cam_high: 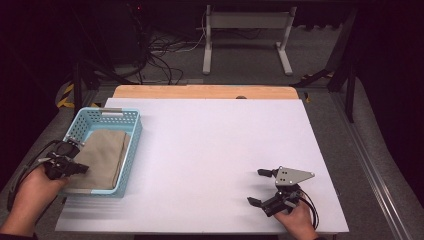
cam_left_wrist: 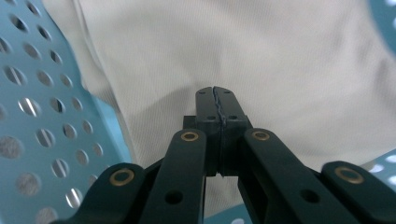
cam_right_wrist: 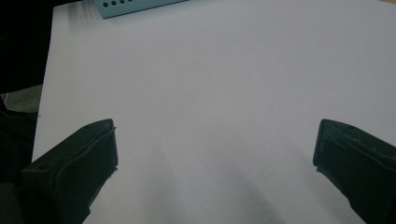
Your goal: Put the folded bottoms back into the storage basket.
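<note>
A light blue perforated basket [cam_high: 131, 145] stands at the left of the white table [cam_high: 215, 145], with a folded beige cloth [cam_high: 105, 155] lying flat inside it. My left gripper [cam_high: 80, 168] reaches in over the basket's near left rim. In the left gripper view its jaws are pressed together [cam_left_wrist: 217, 93] just above the cloth [cam_left_wrist: 261, 51], and no fold shows between them. The basket wall [cam_left_wrist: 42, 116] rises at the left of that view. My right gripper [cam_high: 255, 186] hovers over the table's front right, its jaws wide apart [cam_right_wrist: 215, 144] with bare table between them.
The basket's corner [cam_right_wrist: 135, 5] shows at the top of the right gripper view. A wooden board edge [cam_high: 205, 91] runs behind the white sheet. Beyond it on the floor are cables [cam_high: 155, 55] and a white table frame [cam_high: 247, 37].
</note>
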Action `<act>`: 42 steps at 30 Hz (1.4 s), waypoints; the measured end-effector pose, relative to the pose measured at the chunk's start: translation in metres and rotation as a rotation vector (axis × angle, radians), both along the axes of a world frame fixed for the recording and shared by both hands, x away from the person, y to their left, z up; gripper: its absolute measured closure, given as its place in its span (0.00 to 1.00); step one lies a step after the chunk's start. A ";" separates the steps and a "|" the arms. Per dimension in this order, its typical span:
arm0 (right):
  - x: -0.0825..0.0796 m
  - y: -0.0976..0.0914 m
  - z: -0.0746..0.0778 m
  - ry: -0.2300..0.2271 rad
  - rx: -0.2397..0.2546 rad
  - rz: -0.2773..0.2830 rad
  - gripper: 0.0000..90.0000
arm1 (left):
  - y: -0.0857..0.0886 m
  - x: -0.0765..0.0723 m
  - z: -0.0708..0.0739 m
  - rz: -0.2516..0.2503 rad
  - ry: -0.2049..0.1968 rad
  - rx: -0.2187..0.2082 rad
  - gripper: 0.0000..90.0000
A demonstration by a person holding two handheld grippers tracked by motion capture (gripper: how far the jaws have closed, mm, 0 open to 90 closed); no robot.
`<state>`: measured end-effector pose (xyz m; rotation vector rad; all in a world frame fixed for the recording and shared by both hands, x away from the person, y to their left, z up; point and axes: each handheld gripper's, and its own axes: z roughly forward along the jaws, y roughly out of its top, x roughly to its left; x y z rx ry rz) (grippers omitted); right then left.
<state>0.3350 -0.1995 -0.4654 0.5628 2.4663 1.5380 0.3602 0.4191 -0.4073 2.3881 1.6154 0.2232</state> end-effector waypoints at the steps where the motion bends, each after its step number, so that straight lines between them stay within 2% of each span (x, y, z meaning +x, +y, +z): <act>1: 0.000 0.000 0.000 0.000 0.000 0.000 0.00 | 0.000 -0.001 0.003 0.000 -0.017 -0.007 0.99; 6: 0.000 0.000 0.000 -0.001 -0.001 -0.001 0.00 | -0.005 -0.007 0.018 -0.005 -0.122 -0.059 0.91; 7: 0.000 0.000 0.000 0.001 0.000 -0.002 0.00 | -0.005 -0.007 0.018 -0.005 -0.122 -0.059 0.88; 8: 0.000 0.000 0.000 0.002 0.001 -0.002 0.00 | -0.007 -0.008 0.020 -0.013 -0.144 -0.066 0.85; 9: 0.000 0.000 0.000 0.002 0.001 -0.003 0.00 | -0.010 -0.011 0.025 -0.019 -0.178 -0.078 0.85; 12: 0.000 0.000 0.000 0.001 0.000 -0.002 0.00 | -0.015 -0.014 0.033 -0.030 -0.223 -0.102 0.81; 13: 0.000 0.000 0.000 0.001 0.000 -0.002 0.00 | -0.015 -0.014 0.033 -0.030 -0.223 -0.102 0.81; 14: 0.000 -0.001 0.000 0.003 0.000 -0.004 0.00 | -0.019 -0.016 0.037 -0.033 -0.248 -0.113 0.80; 16: 0.000 -0.001 0.000 0.003 0.001 -0.005 0.00 | -0.021 -0.016 0.039 -0.040 -0.259 -0.117 0.79; 17: 0.000 -0.001 0.000 0.004 0.004 -0.005 0.00 | -0.026 -0.018 0.043 -0.048 -0.282 -0.130 0.77; 19: 0.000 -0.001 0.000 0.004 0.004 -0.004 0.00 | -0.028 -0.019 0.046 -0.054 -0.291 -0.136 0.77; 22: 0.000 -0.001 0.000 0.003 0.001 -0.004 0.00 | -0.035 -0.023 0.051 -0.076 -0.330 -0.163 0.73; 25: 0.000 -0.001 0.000 0.003 0.001 -0.005 0.00 | -0.038 -0.024 0.054 -0.090 -0.341 -0.165 0.71; 26: 0.000 -0.001 0.000 0.003 0.001 -0.004 0.00 | -0.041 -0.026 0.056 -0.095 -0.362 -0.180 0.70; 29: 0.000 -0.001 0.000 0.003 0.001 -0.005 0.00 | -0.043 -0.027 0.058 -0.103 -0.377 -0.192 0.68; 32: 0.000 -0.001 0.000 0.002 0.002 -0.005 0.00 | -0.050 -0.030 0.062 -0.125 -0.415 -0.238 0.65; 33: 0.000 -0.001 0.000 0.002 0.002 -0.005 0.00 | -0.050 -0.030 0.062 -0.125 -0.415 -0.238 0.63; 34: 0.000 -0.001 0.000 0.004 0.003 -0.005 0.00 | -0.053 -0.031 0.063 -0.134 -0.431 -0.254 0.63; 36: 0.000 -0.001 0.000 0.002 0.003 -0.005 0.00 | -0.061 -0.032 0.063 -0.159 -0.473 -0.287 0.51; 37: 0.000 -0.001 0.000 0.002 0.003 -0.005 0.00 | -0.061 -0.032 0.063 -0.159 -0.473 -0.287 0.46; 38: 0.000 -0.001 0.000 0.002 0.003 -0.005 0.00 | -0.068 -0.033 0.063 -0.173 -0.503 -0.299 0.42; 39: 0.000 -0.001 0.000 0.002 0.003 -0.005 0.00 | -0.068 -0.033 0.063 -0.173 -0.503 -0.299 0.39; 42: 0.000 -0.001 0.000 0.001 0.003 -0.003 0.00 | -0.078 -0.034 0.064 -0.209 -0.552 -0.342 0.36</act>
